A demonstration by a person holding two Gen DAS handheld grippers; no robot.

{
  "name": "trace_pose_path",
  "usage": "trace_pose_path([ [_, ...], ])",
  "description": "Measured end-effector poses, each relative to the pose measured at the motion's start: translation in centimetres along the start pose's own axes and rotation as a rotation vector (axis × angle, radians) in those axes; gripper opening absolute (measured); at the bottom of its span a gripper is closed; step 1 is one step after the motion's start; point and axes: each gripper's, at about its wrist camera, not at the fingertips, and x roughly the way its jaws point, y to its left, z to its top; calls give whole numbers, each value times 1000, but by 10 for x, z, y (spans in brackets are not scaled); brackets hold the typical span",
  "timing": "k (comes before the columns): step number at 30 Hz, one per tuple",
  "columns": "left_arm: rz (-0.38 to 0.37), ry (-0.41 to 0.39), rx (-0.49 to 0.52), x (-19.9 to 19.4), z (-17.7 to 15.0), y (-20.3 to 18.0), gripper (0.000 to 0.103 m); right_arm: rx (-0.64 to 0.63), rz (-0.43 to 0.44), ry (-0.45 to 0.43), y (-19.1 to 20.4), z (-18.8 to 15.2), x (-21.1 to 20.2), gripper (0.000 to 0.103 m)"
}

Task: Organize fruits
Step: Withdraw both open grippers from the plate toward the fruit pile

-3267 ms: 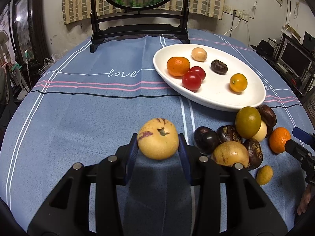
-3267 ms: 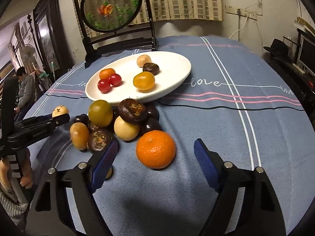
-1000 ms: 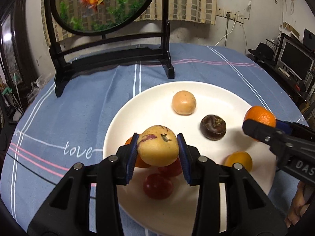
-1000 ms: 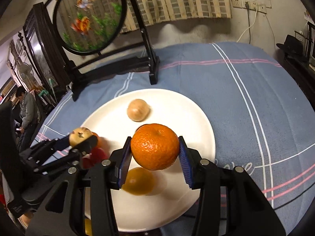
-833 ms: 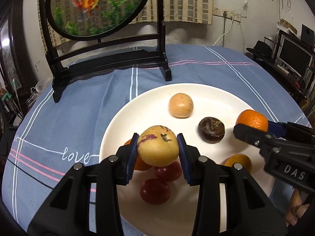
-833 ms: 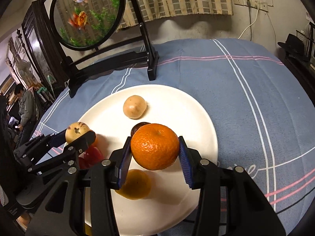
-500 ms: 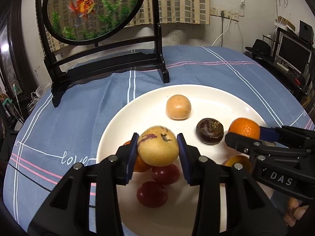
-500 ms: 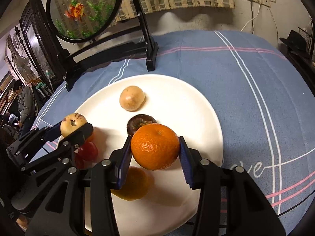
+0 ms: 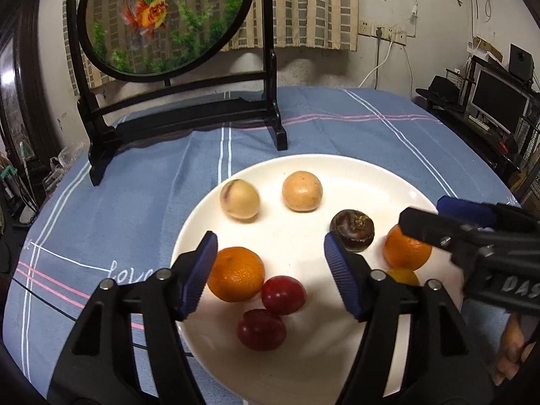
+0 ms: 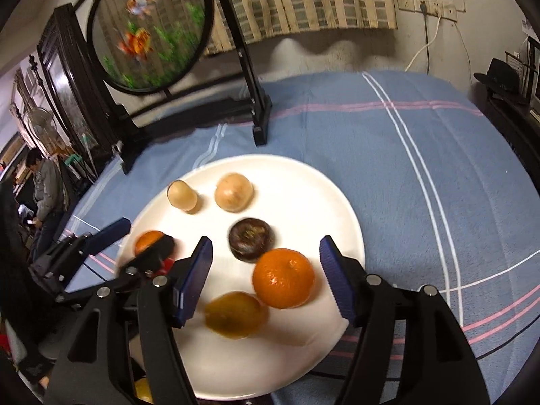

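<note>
The white plate (image 9: 303, 236) (image 10: 320, 199) holds several fruits. My left gripper (image 9: 270, 263) is open and empty above it. The pale yellow purple-streaked fruit (image 9: 239, 199) (image 10: 182, 195) lies on the plate's far left, next to a tan fruit (image 9: 302, 191) (image 10: 234, 191). My right gripper (image 10: 266, 270) is open and empty above the plate. The orange (image 10: 283, 277) (image 9: 405, 253) rests on the plate between its fingers, near a dark brown fruit (image 10: 250, 239) (image 9: 352, 230). Another orange (image 9: 236, 274), two red fruits (image 9: 283, 295) and a yellow-orange fruit (image 10: 234, 314) also lie there.
A black-framed round goldfish screen (image 9: 162, 20) (image 10: 152, 33) stands on the blue tablecloth (image 9: 135, 175) behind the plate. A person (image 10: 47, 185) stands far left. A monitor and shelves (image 9: 499, 101) lie off the table's right side.
Both grippers opened. The pale yellow fruit left my left gripper and now lies on the plate; the orange left my right gripper and now rests on the plate.
</note>
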Motion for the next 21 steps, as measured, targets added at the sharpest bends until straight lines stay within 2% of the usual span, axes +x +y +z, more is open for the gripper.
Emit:
trace_pose_path([
  [2,7,-20,1,-8,1,0,74,1,11,-22,3,2,-10,67],
  [9,12,-44,-20,-34,-7,9,76,-3,63,-99,22,-1,-52,68],
  [12,8,-53,-50,-52,-15,17,77,-25,70,-113,30,-20,-68,70],
  [14,1,-66,-74,-67,-23,22,81,-29,72,-114,31,-34,-76,72],
  [20,36,-98,-65,-104,-60,26,88,-27,69,-125,28,-76,-98,73],
  [21,41,-89,-67,-107,-67,28,88,-22,59,-130,25,-83,-103,83],
])
